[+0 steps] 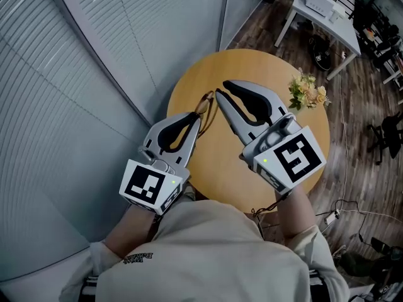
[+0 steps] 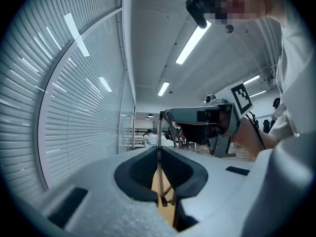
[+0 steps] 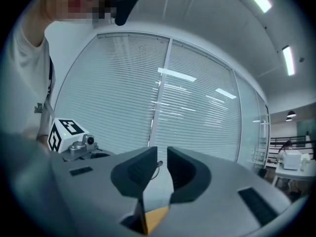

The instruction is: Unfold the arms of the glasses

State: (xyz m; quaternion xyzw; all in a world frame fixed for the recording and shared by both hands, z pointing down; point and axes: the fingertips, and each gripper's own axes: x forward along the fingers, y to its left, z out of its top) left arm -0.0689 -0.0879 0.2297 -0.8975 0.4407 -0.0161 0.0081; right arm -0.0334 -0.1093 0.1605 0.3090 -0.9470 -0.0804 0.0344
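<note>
The glasses [image 1: 206,109], thin and brown-framed, hang over the round wooden table [image 1: 252,65]. My left gripper [image 1: 199,119] is shut on them. In the left gripper view they stand as a thin upright line [image 2: 159,147] between the closed pads of that gripper [image 2: 159,149]. My right gripper [image 1: 219,92] comes in from the right, its tips at the glasses' upper end. In the right gripper view its jaws [image 3: 162,159] stand a narrow gap apart. A bit of the frame [image 3: 158,163] shows at that gap, with no pad pressing on it.
A small bunch of flowers [image 1: 307,93] stands at the table's right edge. Slatted blinds [image 1: 75,74] fill the left side. A white desk [image 1: 321,11] is at the back right, and cables [image 1: 334,216] lie on the wood floor.
</note>
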